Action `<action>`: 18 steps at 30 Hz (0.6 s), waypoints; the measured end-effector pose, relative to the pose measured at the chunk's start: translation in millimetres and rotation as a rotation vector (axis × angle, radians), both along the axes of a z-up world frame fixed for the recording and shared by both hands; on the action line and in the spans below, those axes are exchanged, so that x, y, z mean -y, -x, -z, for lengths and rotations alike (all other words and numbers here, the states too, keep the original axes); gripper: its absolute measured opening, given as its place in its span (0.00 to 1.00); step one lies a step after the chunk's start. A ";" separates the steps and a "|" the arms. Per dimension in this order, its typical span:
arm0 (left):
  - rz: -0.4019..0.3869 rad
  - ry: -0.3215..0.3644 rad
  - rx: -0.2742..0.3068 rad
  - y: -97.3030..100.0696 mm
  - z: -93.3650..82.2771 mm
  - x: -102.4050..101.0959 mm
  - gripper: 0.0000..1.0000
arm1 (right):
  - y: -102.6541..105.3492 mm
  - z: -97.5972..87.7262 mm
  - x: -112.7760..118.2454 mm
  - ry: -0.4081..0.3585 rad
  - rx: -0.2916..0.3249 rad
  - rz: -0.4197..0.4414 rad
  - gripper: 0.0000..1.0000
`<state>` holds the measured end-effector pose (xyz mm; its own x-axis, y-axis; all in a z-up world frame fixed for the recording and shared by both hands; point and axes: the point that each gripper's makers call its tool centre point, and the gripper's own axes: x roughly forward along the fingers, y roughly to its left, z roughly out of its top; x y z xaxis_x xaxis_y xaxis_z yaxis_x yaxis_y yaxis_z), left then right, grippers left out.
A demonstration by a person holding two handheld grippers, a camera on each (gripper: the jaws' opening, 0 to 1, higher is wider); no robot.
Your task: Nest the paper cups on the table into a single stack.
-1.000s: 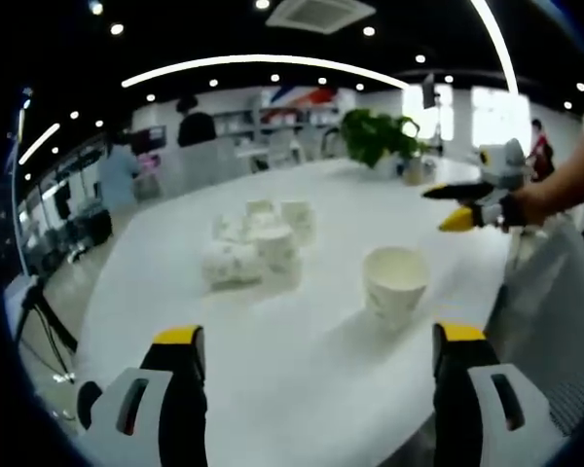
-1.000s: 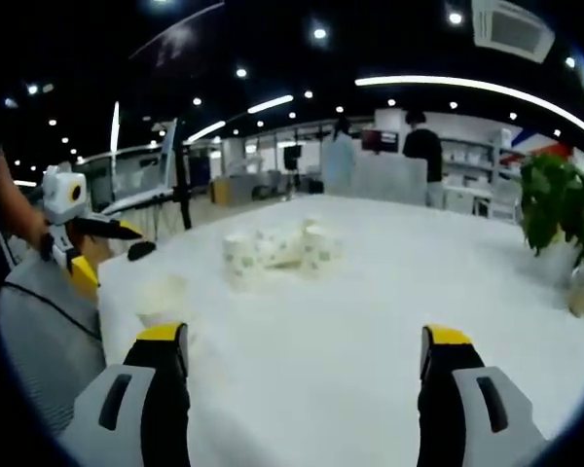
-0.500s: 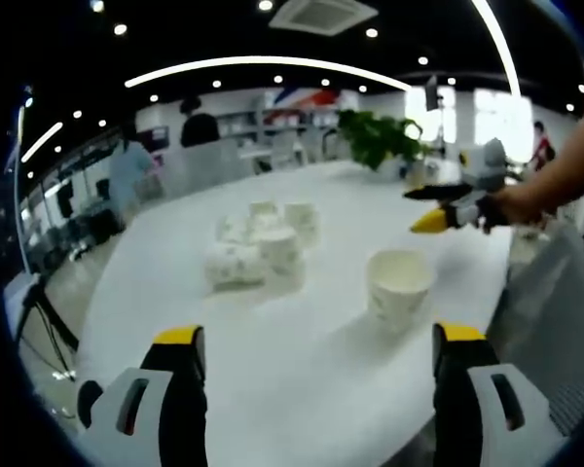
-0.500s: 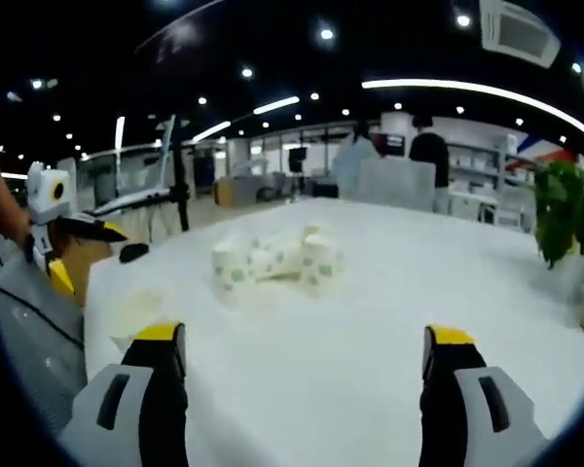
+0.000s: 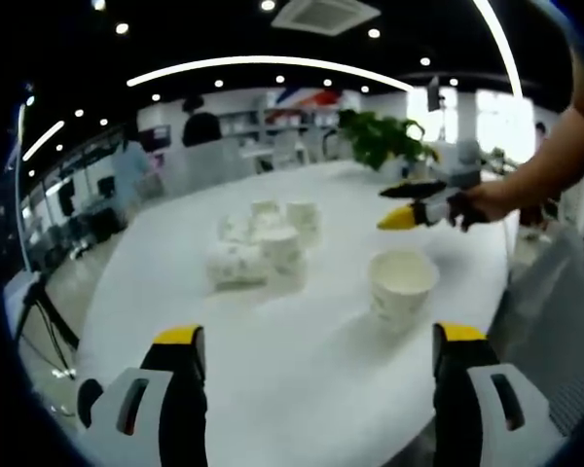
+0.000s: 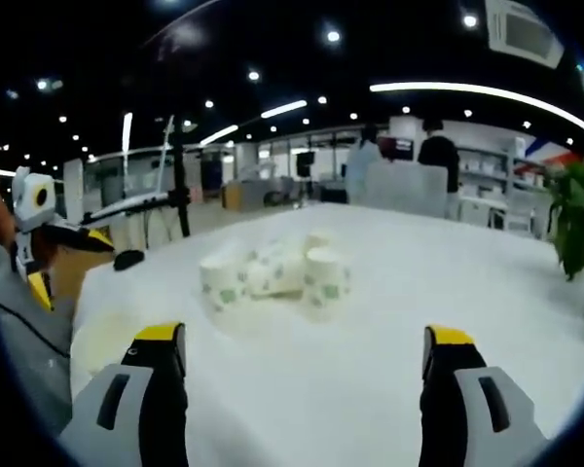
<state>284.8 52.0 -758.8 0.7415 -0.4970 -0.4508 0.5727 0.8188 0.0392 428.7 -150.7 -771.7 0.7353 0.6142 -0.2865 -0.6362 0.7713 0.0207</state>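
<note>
In the left gripper view, the left gripper [image 5: 311, 365] is spread wide over the white desk [image 5: 302, 389]. A lone paper cup [image 5: 401, 285] stands upright just ahead, with a blurred cluster of cups [image 5: 258, 245] farther off. The right gripper [image 5: 414, 206], its jaws apart, reaches in above the lone cup.

In the right gripper view, the right gripper [image 6: 307, 365] is spread, holding nothing, and faces the cluster [image 6: 273, 277] across bare desk. The left gripper [image 6: 44, 229] sits at the left edge; whether it is spread is hard to make out here.

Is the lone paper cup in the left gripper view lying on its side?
No, the lone paper cup stands upright on the white table, open mouth up, apart from the cluster of cups.
</note>
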 end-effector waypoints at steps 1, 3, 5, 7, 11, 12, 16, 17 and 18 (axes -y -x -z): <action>0.001 -0.001 0.000 -0.1 0.1 0.0 0.95 | -3.4 0.5 -1.8 -0.004 -0.004 0.000 0.99; 0.000 -0.001 0.001 -0.5 0.9 -0.5 0.95 | -8.5 0.3 -4.2 -0.003 -0.002 0.001 0.99; -0.002 0.000 0.000 -1.2 1.9 -1.5 0.94 | -13.0 -0.4 -6.7 -0.010 -0.005 0.001 0.99; -0.003 0.000 -0.002 -1.4 2.8 -2.2 0.94 | -17.1 -1.6 -9.7 -0.013 -0.004 0.001 0.99; 0.002 0.000 -0.004 -1.1 4.1 -2.0 0.94 | -26.8 -4.0 -17.6 -0.013 0.002 -0.005 0.99; 0.003 -0.001 -0.005 -1.0 4.7 -2.3 0.94 | -30.0 -4.0 -20.2 -0.013 0.003 -0.007 0.99; 0.005 0.000 -0.003 -0.2 3.6 -2.0 0.93 | -43.1 -1.3 -28.6 -0.007 0.006 -0.020 0.97; 0.004 0.002 -0.004 -0.1 3.5 -2.1 0.93 | -46.1 -0.2 -30.1 -0.004 0.007 -0.021 0.97; 0.004 0.002 -0.004 0.2 3.6 -2.5 0.93 | -49.3 1.4 -31.5 -0.001 0.006 -0.022 0.97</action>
<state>284.6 54.5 -762.4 0.7377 -0.5009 -0.4526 0.5763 0.8165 0.0356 478.0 -119.2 -773.1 0.7237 0.6303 -0.2810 -0.6528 0.7574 0.0177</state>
